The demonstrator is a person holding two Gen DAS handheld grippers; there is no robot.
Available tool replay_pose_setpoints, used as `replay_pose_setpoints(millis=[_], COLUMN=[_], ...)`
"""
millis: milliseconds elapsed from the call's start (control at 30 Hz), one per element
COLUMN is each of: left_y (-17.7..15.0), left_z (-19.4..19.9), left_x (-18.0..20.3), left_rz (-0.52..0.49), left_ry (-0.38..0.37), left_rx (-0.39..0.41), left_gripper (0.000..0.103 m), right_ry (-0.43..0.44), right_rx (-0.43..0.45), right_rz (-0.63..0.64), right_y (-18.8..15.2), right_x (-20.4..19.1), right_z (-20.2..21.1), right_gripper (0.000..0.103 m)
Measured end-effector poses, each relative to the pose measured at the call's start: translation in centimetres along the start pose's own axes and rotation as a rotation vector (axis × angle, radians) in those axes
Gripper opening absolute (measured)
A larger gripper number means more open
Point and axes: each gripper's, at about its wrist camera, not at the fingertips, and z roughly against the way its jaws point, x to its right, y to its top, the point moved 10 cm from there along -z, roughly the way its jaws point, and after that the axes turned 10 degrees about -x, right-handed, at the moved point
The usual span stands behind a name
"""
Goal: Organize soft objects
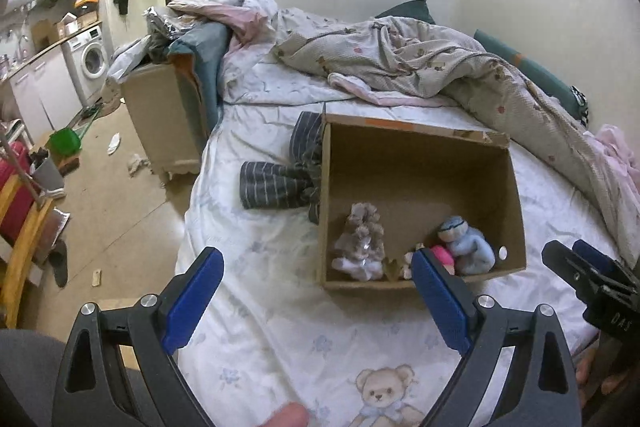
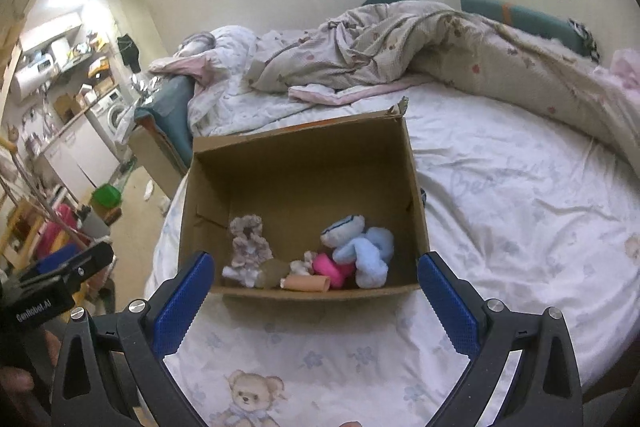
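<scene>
i see my left gripper (image 1: 316, 267) spread wide and empty at the bottom of its frame, above the bed sheet (image 1: 280, 347). my right gripper (image 2: 312, 275) is spread wide too, gripping nothing, framing the near wall of the box (image 2: 304, 155) in mid frame. the soft toys lie along the box's near side: a frilly grey toy (image 2: 248, 247) at left, a pink toy (image 2: 332, 269) and a blue plush (image 2: 368, 251) at right. a striped cloth (image 1: 276, 183) lies outside, touching the box's left wall.

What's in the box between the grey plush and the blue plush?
In the right wrist view, a pink toy and a peach roll lie between the grey plush and the blue plush.
</scene>
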Motion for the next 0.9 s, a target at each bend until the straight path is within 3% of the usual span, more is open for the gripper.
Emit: replay_pose_setpoints(millis=[133,233,500,900], left_y=[-0.9,-1.1,-1.4,-1.6], left_z=[0.4,0.0,-2.0,-2.3], left_x=[0.3,0.4,0.7,1.6], left_rz=[-0.032,-0.027,0.016,-0.019], left_ry=[0.02,0.005,-0.027,-0.04], left_rx=[0.02,0.026,-0.033,-0.043], left_gripper=[0.094,0.103,0.103,0.103], right_ry=[-0.021,-0.025,-0.075,-0.104], right_rx=[-0.013,-0.026,-0.046,-0.052], right_rz=[0.03,0.037,0.029,0.028], right_y=[-1.1,-1.4,-1.6,-1.8], right_x=[-0.7,-0.8,0.1,0.5], right_z=[-0.4,-0.9,-2.0,-2.2], right_gripper=[0.103,0.103,0.103,0.103])
